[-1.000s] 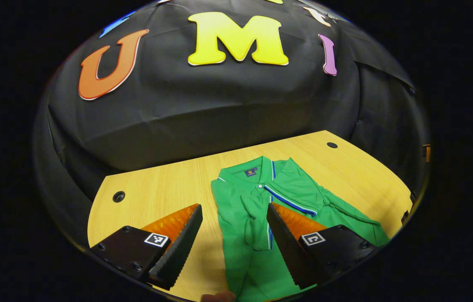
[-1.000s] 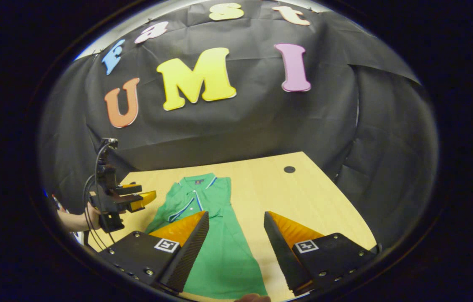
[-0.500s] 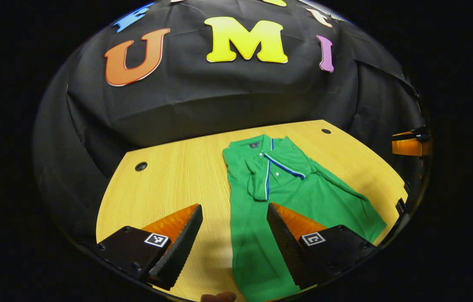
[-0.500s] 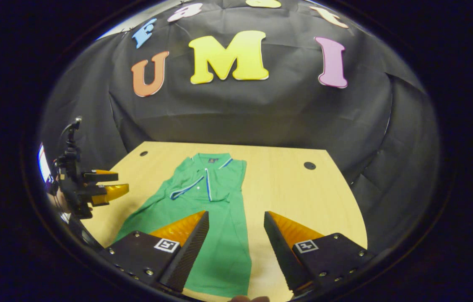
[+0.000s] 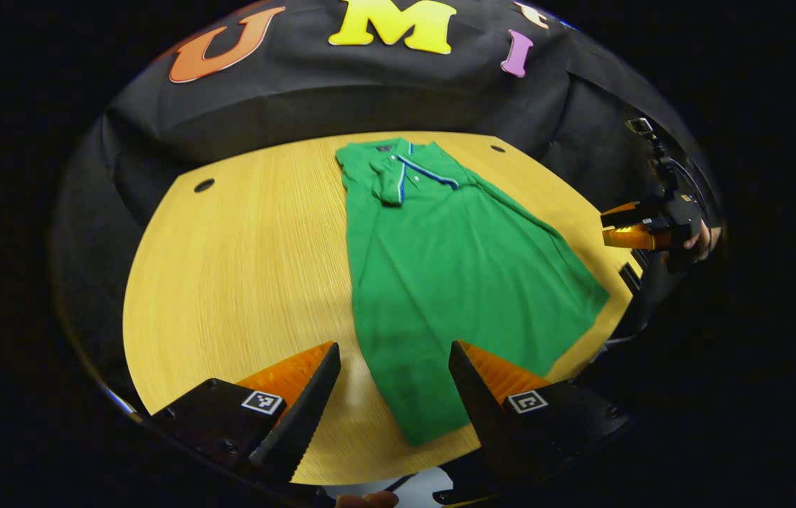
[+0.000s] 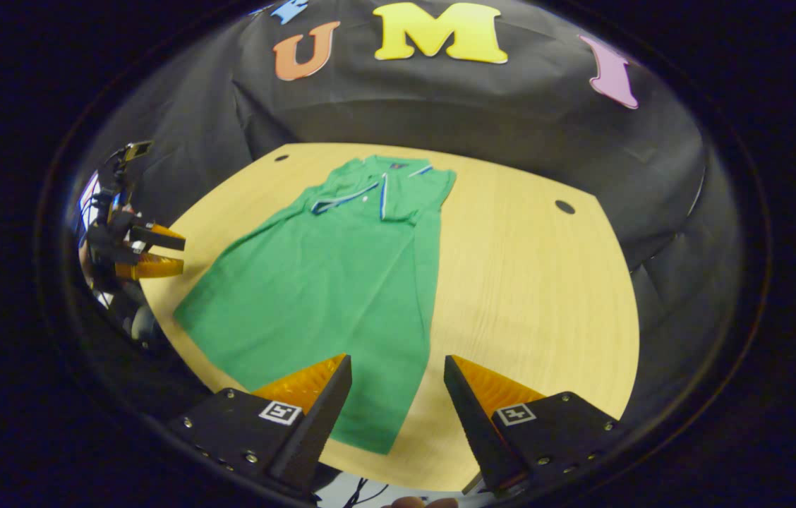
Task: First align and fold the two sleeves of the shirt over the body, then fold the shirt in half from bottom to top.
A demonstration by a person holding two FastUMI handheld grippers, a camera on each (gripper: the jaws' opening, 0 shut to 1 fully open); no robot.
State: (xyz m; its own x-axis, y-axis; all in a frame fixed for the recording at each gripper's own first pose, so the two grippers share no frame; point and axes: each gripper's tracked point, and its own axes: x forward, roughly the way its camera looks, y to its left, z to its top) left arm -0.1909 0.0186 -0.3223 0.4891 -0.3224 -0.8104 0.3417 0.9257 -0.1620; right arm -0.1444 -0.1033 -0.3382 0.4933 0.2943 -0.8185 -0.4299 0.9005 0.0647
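Observation:
A green polo shirt (image 5: 440, 282) lies flat on the wooden table (image 5: 228, 282), collar far, hem near, both sleeves folded over its chest. My left gripper (image 5: 392, 347) hangs open over the hem's near left corner, holding nothing. In the right gripper view the same shirt (image 6: 327, 282) spreads out, and my right gripper (image 6: 396, 358) stands open and empty above the hem's near right corner. The right gripper (image 5: 641, 226) also appears off the table's right side, held by a hand. At the far left edge the left gripper (image 6: 140, 254) is likewise held by a hand.
The table (image 6: 532, 296) has a round cable hole at each back corner (image 5: 204, 185) (image 6: 564, 207). Black cloth walls stand close behind and beside it. Bare wood flanks the shirt on both sides. The table's near edge runs just under both grippers.
Both grippers have drawn back toward the table's near edge and risen, so the whole shirt down to its hem is in view. Both stayed open. The shirt has not moved.

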